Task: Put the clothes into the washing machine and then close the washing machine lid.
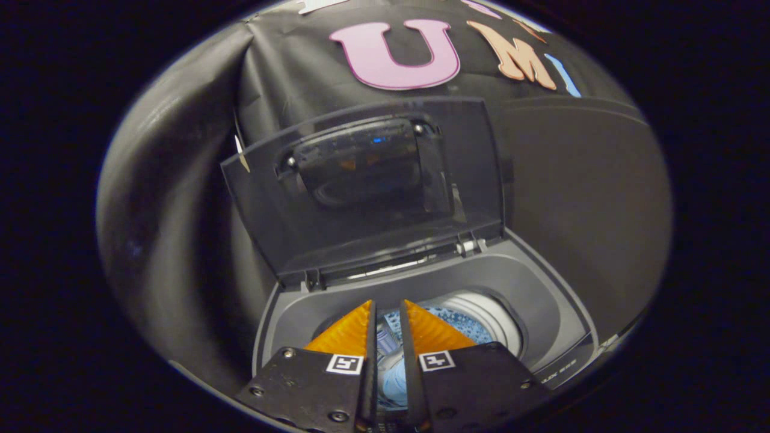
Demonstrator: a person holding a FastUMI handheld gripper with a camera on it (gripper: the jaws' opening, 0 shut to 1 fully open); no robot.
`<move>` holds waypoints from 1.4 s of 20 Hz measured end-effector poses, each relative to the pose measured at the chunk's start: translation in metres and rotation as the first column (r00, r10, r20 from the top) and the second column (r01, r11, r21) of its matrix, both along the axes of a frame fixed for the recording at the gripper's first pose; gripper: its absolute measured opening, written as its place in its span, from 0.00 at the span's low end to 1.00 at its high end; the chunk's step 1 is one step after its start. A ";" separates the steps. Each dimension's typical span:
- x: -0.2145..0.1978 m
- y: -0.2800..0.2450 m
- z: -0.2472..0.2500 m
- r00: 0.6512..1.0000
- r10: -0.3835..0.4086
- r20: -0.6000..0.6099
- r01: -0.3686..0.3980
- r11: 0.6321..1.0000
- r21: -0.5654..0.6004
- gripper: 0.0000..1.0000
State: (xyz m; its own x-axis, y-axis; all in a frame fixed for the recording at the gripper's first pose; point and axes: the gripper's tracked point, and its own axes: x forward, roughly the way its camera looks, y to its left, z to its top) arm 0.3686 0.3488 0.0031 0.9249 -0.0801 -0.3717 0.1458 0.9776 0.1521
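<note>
My gripper (388,313) hangs over the open mouth of a grey top-loading washing machine (529,288). Its two orange fingers (346,334) stand nearly together, and a light blue garment (392,376) fills the narrow gap between them, so they are shut on it. The cloth hangs down toward the white drum (490,316), where blue speckled fabric (448,322) shows just beyond the fingertips. The dark see-through lid (367,186) stands upright on its hinges (472,245) at the back of the machine.
Black cloth walls enclose the machine behind and on both sides. The grey top rim (289,325) rings the drum opening, and the raised lid rises straight ahead of the fingers.
</note>
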 end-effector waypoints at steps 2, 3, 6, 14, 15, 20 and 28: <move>0.009 0.002 0.036 0.997 -0.002 0.076 0.004 1.000 -0.020 0.22; 0.015 0.007 0.056 0.993 0.005 0.119 -0.002 1.000 -0.023 0.22; 0.038 0.015 0.116 0.978 0.030 0.207 -0.018 0.998 -0.060 0.22; 0.104 0.028 0.199 0.929 0.089 0.360 -0.058 0.994 -0.097 0.33; 0.114 0.023 0.199 0.929 0.085 0.360 -0.052 0.994 -0.099 0.34; 0.151 0.003 0.188 0.946 0.060 0.318 -0.019 0.991 -0.129 0.36; 0.174 -0.005 0.175 0.954 0.059 0.293 -0.004 0.983 -0.184 0.39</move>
